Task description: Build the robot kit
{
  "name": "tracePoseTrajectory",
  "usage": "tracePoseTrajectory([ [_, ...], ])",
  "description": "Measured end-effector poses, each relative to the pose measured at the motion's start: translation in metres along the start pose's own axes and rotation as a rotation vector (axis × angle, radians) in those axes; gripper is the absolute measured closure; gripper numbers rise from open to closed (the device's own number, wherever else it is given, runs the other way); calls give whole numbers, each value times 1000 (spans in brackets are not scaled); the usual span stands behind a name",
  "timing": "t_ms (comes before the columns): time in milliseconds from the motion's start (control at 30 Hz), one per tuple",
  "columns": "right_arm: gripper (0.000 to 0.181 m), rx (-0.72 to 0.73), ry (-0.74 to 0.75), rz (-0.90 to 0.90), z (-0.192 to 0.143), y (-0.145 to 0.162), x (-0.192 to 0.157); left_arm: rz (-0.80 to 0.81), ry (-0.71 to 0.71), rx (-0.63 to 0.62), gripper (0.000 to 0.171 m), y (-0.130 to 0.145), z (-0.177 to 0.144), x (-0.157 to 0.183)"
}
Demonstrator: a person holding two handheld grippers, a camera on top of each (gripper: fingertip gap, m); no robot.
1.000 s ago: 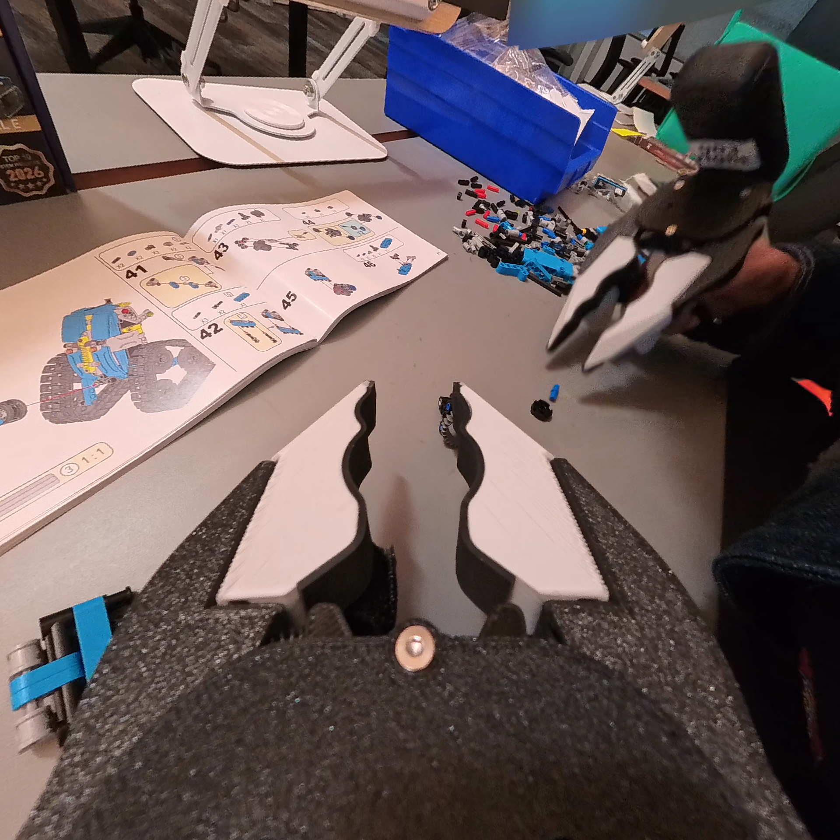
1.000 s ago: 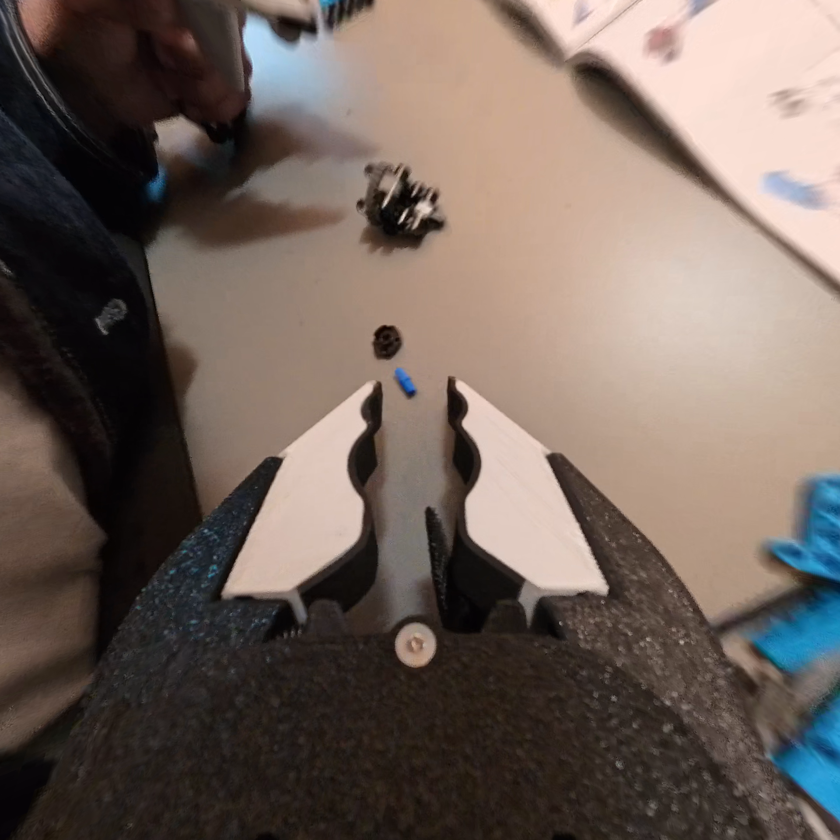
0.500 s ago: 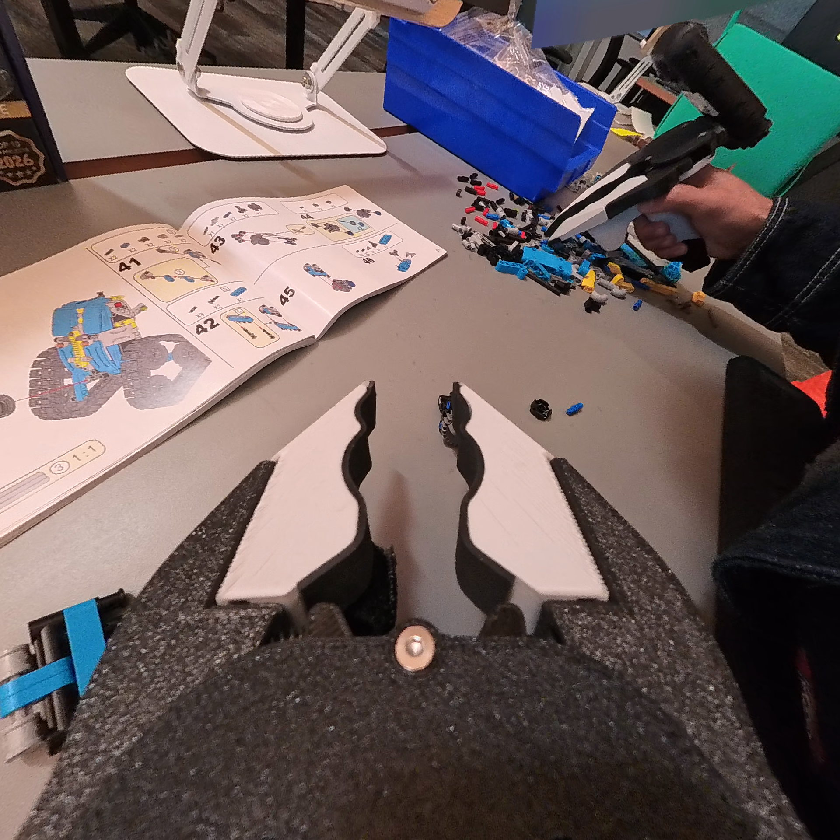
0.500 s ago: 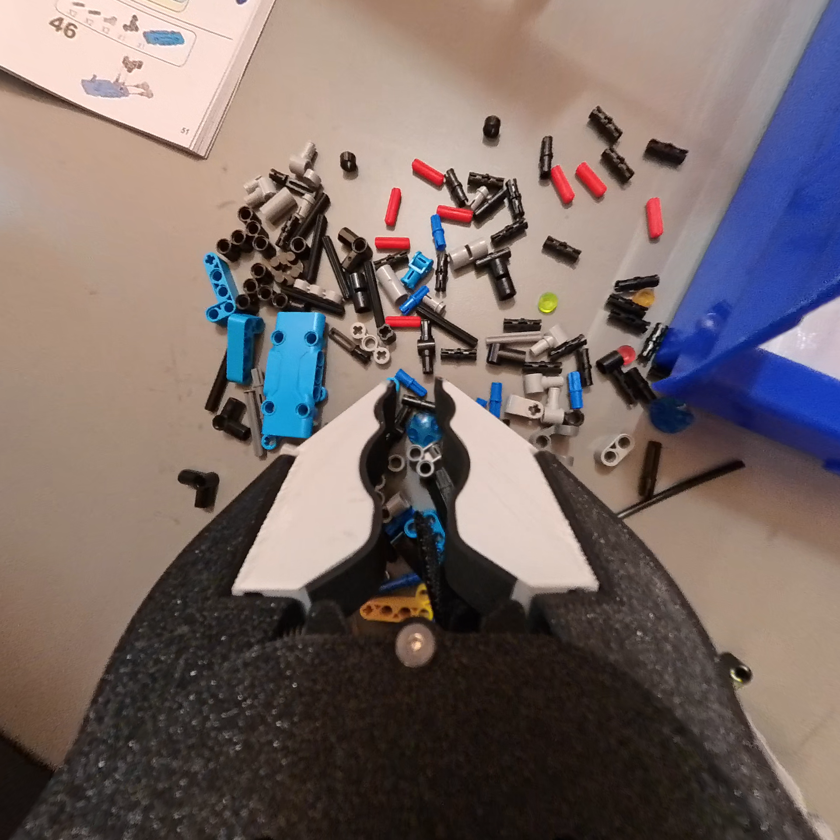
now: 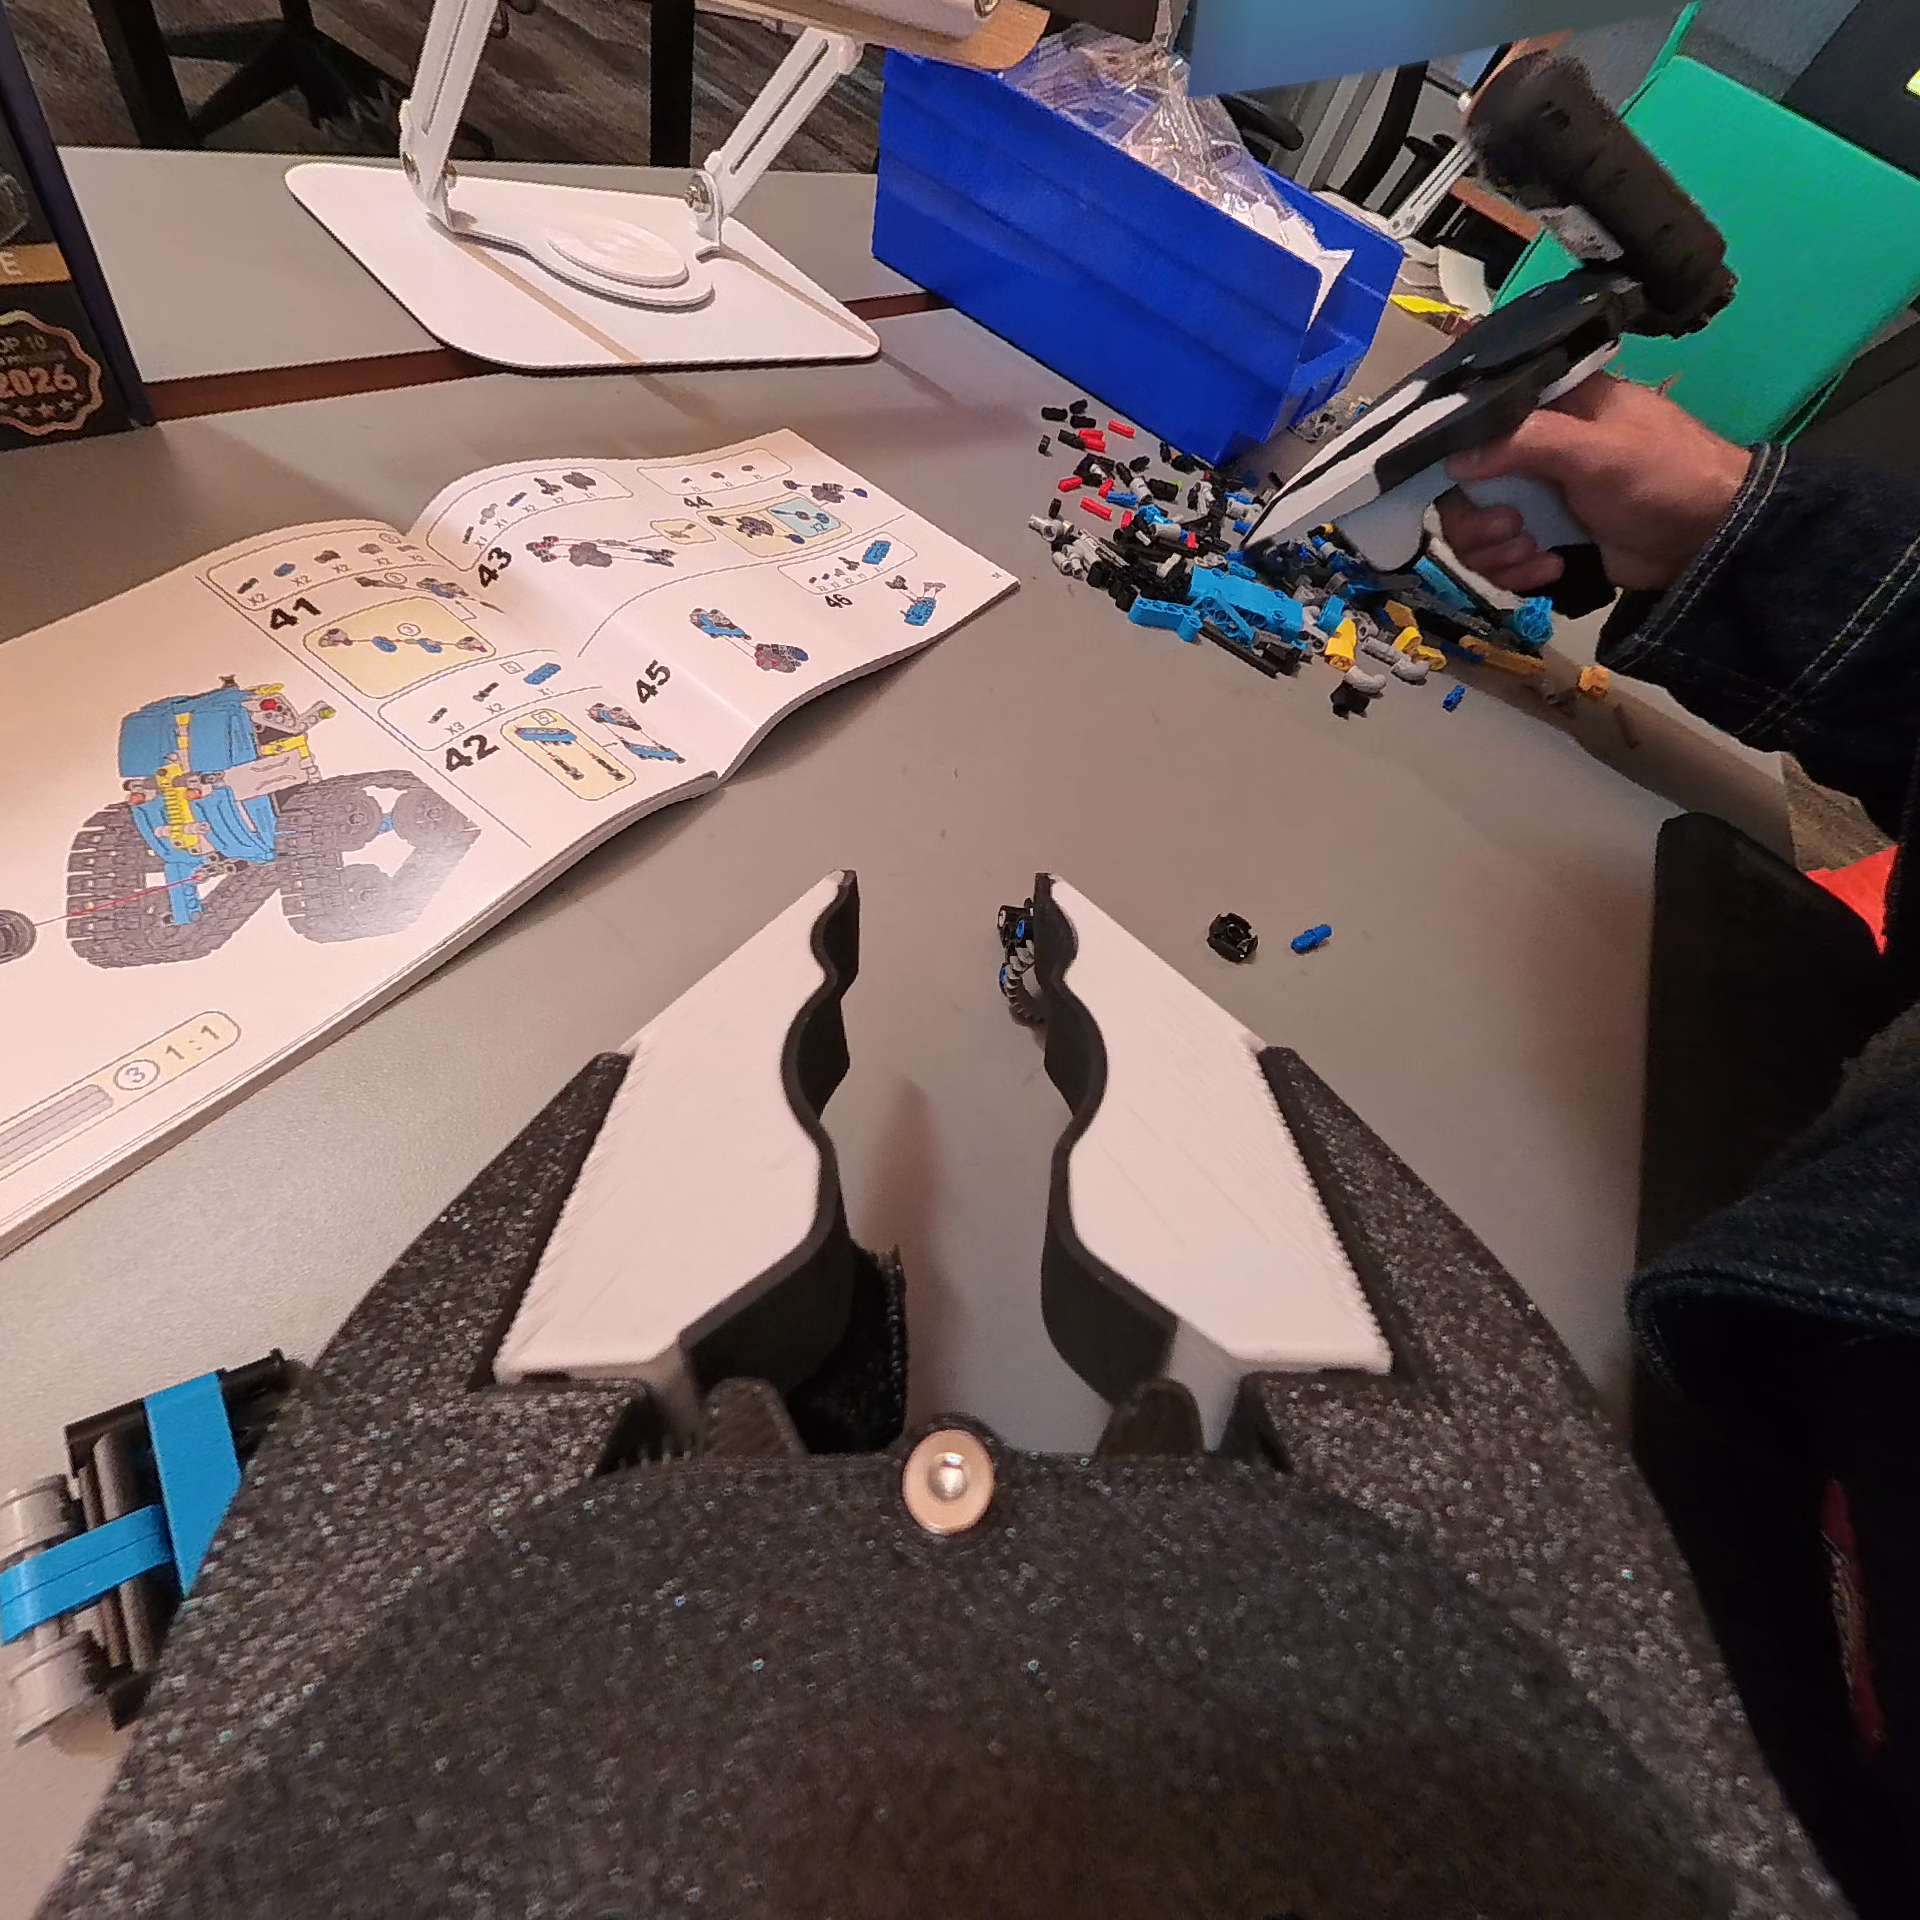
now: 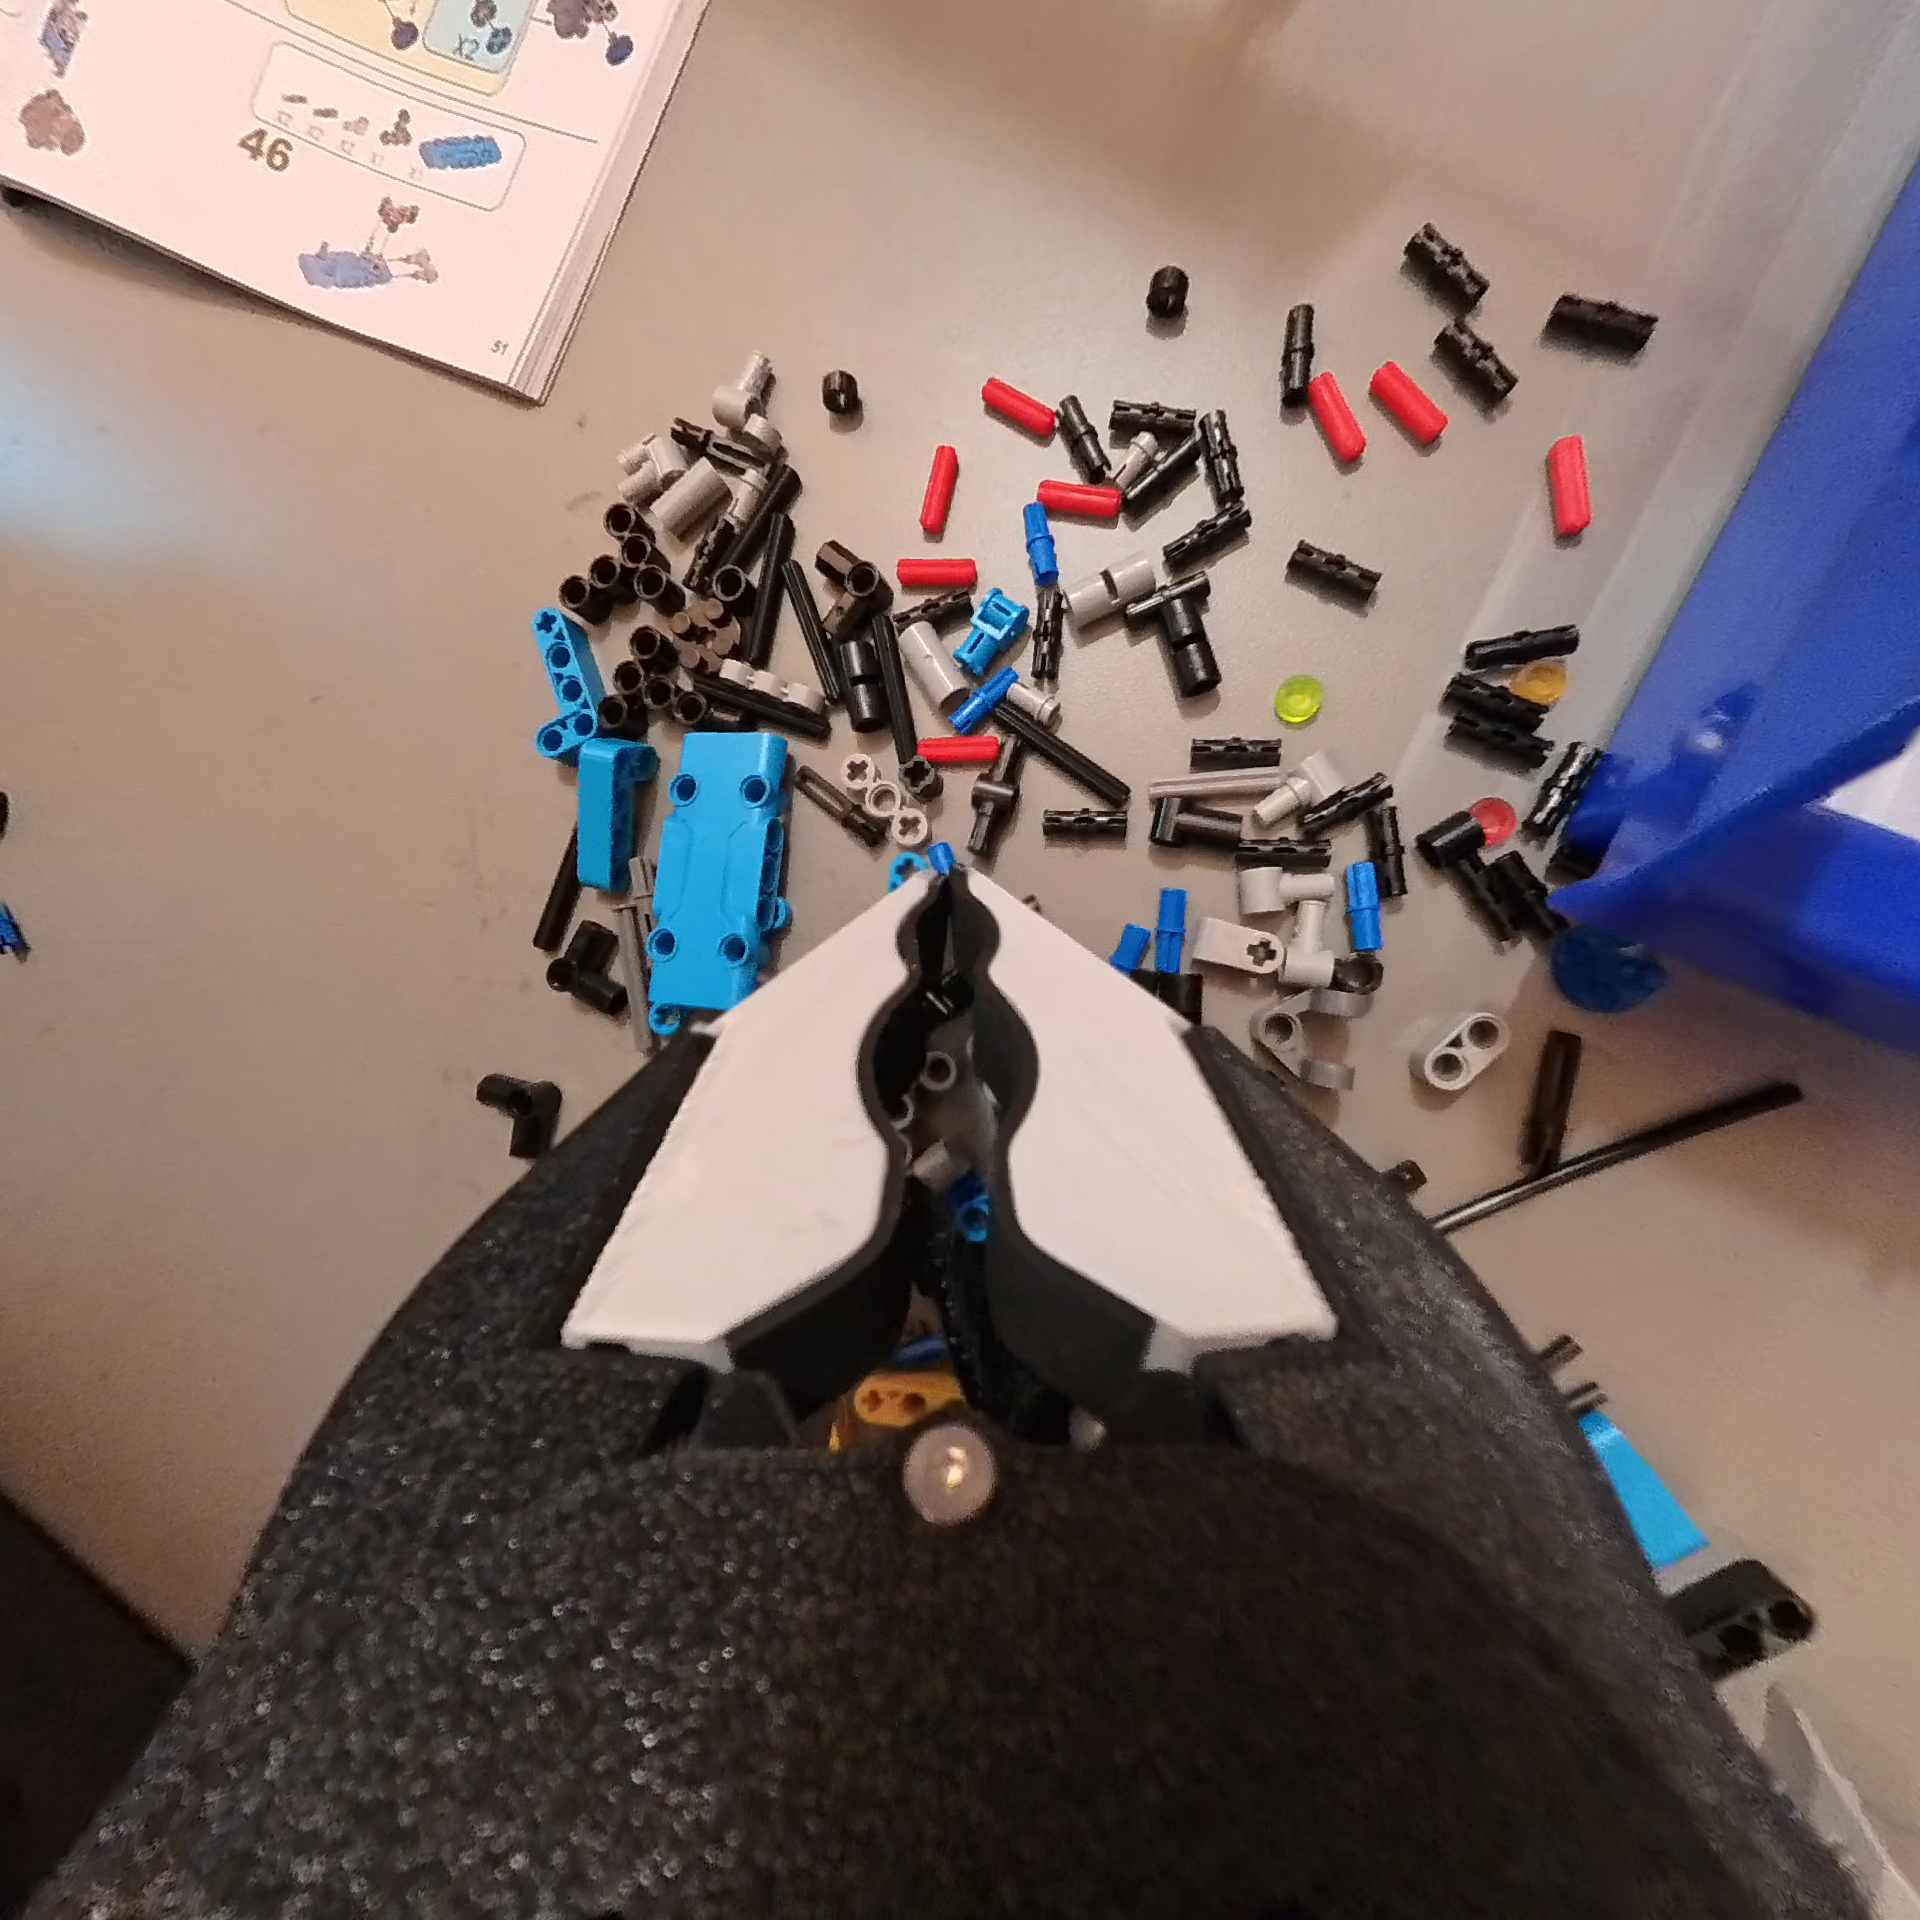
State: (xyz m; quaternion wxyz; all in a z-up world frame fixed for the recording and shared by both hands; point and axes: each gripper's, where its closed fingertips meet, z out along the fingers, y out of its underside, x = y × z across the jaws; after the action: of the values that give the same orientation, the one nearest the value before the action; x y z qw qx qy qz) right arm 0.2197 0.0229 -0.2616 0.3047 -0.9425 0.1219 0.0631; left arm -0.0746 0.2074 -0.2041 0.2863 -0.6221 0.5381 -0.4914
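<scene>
My right gripper (image 6: 945, 881) is shut, tips down in a pile of small black, red, grey and blue building parts (image 6: 1039, 665) on the grey table. The end of a small blue pin (image 6: 940, 857) pokes out from between its fingertips. In the left wrist view this gripper (image 5: 1262, 530) is at the far right, held by a hand (image 5: 1590, 488), tips in the pile (image 5: 1195, 582). My left gripper (image 5: 948, 894) is open and empty, low over the table. A small black and blue gear assembly (image 5: 1018, 961) lies on the table against its right finger, not gripped.
An open instruction booklet (image 5: 416, 727) lies to the left. A blue bin (image 5: 1122, 270) stands behind the pile. A black part (image 5: 1232, 935) and a blue pin (image 5: 1311, 937) lie to the right of my left gripper. A white stand (image 5: 582, 281) is at the back. A grey and blue assembly (image 5: 94, 1538) lies at the lower left. The gap from one gripper's tips to the other's is roughly 35 cm.
My right gripper swung from the spot near my left gripper over to the parts pile, dropped into it and closed at a blue pin. My left gripper stayed still and open.
</scene>
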Motion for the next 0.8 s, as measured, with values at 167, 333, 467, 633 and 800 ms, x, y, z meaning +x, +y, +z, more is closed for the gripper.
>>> tracePoseTrajectory([
  [167, 181, 15, 21, -21, -9, -4, 0, 4, -1, 2, 138, -1, 0, 0],
  [333, 181, -1, 24, -70, -6, -5, -5, 6, -3, 1, 138, 0, -1, 0],
  [467, 169, -38, 70, -111, -2, -1, 1, 1, 0, 4, 138, -1, -1, 0],
  [633, 169, -43, 64, -96, 2, 0, 5, 5, -3, 4, 138, -1, -1, 0],
  [800, 177, -51, 45, -109, 8, 1, 3, 3, -2, 5, 138, -1, -1, 0],
])
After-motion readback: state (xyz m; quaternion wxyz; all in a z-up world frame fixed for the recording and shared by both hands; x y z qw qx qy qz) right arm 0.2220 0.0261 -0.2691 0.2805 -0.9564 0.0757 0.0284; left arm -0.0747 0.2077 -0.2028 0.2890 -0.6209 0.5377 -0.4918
